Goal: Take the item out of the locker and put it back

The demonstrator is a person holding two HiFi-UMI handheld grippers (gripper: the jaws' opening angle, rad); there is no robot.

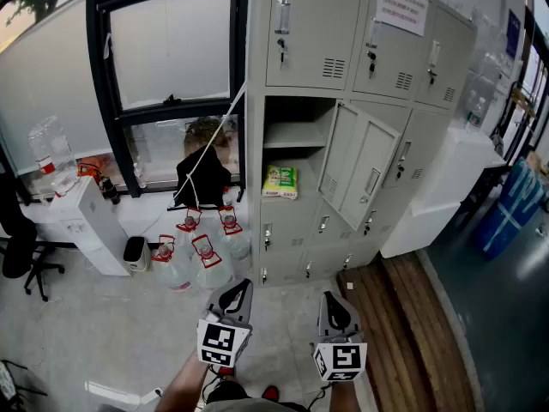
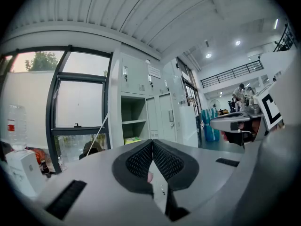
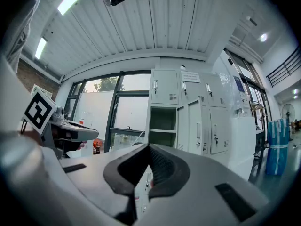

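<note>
- Facing the locker (image 1: 343,58), we hold the left gripper (image 1: 243,284) and the right gripper (image 1: 330,297) low before it, well apart from its open compartment.
- Left gripper (image 2: 152,142): jaws clenched together, nothing between them.
- Right gripper (image 3: 149,147): jaws likewise pressed together, empty.
- The yellow-green packet (image 1: 280,181) lies on the compartment floor, under the shelf, at its left front edge.
- The door (image 1: 360,166) stands swung out at right.

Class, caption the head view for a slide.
Left hand-held gripper and right hand-held gripper, both shut, face open grey metal locker holding yellow-green packet.
</note>
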